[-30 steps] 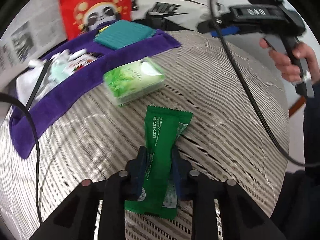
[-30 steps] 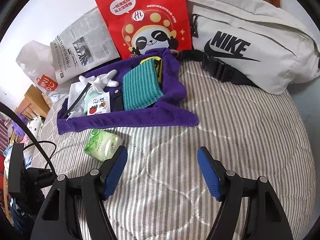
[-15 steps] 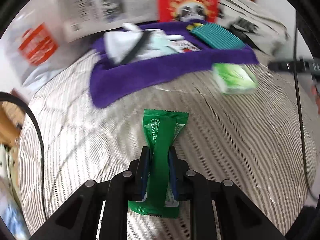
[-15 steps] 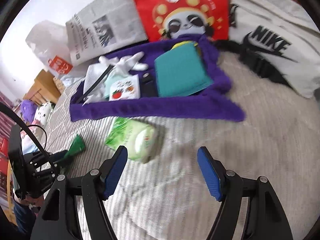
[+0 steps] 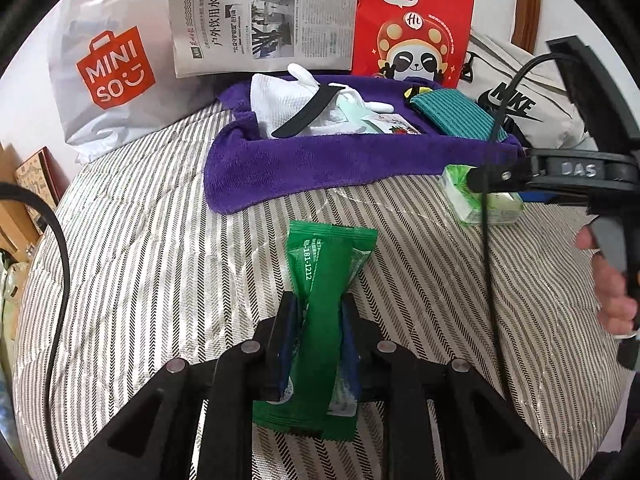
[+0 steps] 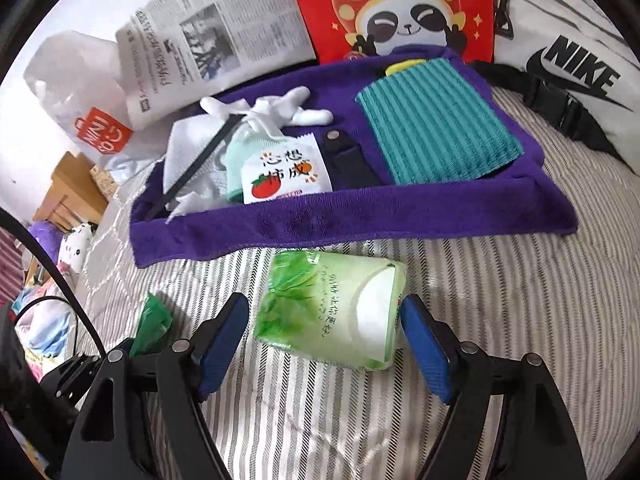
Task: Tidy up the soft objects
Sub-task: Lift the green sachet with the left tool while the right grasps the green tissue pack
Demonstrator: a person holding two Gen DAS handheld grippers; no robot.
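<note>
Green sachet [image 5: 320, 312]: lower half hidden between left tool [image 5: 318, 320] pads.

Newspaper [image 5: 264, 16], Miniso bag [image 5: 108, 76], red panda bag [image 5: 412, 28]

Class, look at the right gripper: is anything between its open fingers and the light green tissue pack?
Nothing visible. The right gripper is open, and the tissue pack lies on the bed right between its fingers, below the purple towel.

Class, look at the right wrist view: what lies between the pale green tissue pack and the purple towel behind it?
Only bare striped bedding. In the right wrist view, the tissue pack sits just in front of the purple towel, apart from it.
</note>
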